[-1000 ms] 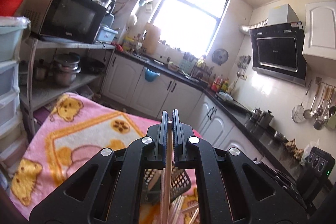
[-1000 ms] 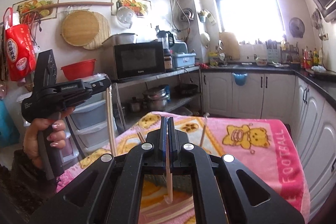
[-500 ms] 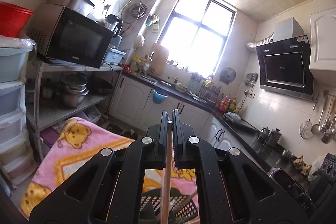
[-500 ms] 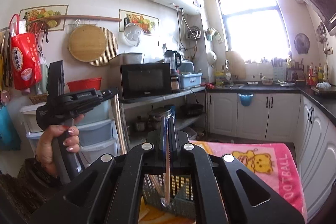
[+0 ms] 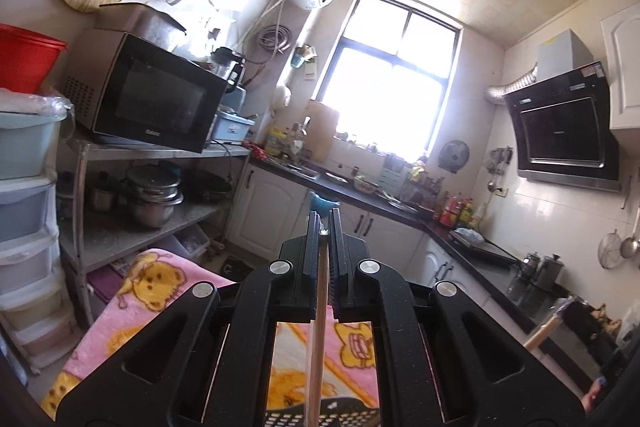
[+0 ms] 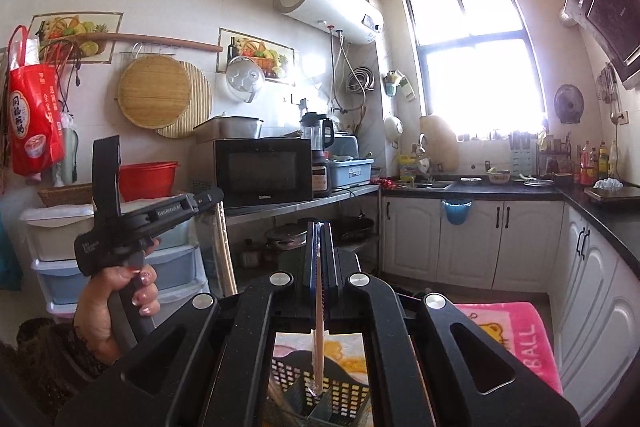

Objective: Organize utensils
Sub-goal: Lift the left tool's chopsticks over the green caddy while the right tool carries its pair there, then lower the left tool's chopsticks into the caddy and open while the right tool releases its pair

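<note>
Two chopsticks hang upright, one pinched in the left tongs (image 5: 324, 227), one (image 6: 319, 327) in the right tongs (image 6: 319, 227), tips over the slotted basket (image 6: 348, 393) below. Light, stiff and smooth, each probably swings unless gripped near its top end.

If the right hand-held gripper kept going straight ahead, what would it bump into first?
Probably the metal shelf rack under the microwave. The right hand-held gripper, clamped on a chopstick, points level at it, with open air between; depth is unclear.
</note>
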### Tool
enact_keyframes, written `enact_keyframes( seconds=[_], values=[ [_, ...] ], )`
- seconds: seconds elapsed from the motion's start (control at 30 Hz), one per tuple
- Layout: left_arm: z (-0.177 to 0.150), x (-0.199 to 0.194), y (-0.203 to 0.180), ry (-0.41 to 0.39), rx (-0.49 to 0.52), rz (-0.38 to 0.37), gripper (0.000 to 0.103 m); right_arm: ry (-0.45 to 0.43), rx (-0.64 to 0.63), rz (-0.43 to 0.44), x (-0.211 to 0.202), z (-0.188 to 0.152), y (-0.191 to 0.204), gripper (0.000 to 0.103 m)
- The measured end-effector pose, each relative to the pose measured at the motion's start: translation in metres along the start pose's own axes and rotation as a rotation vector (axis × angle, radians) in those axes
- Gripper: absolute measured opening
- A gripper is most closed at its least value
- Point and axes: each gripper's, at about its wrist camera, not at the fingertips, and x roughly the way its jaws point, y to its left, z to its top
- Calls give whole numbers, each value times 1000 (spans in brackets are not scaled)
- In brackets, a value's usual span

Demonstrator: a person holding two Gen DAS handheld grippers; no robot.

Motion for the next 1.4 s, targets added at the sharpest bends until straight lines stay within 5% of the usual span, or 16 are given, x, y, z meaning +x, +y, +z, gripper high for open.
enact_keyframes(
  seconds=[0.57,1.4],
  values=[
    [-51,29,18,-4,9,81,2,57,26,-30,21,-26,-6,2],
    [-109,25,37,31,-43,18,2,173,81,-28,50,-81,-7,2]
  ],
)
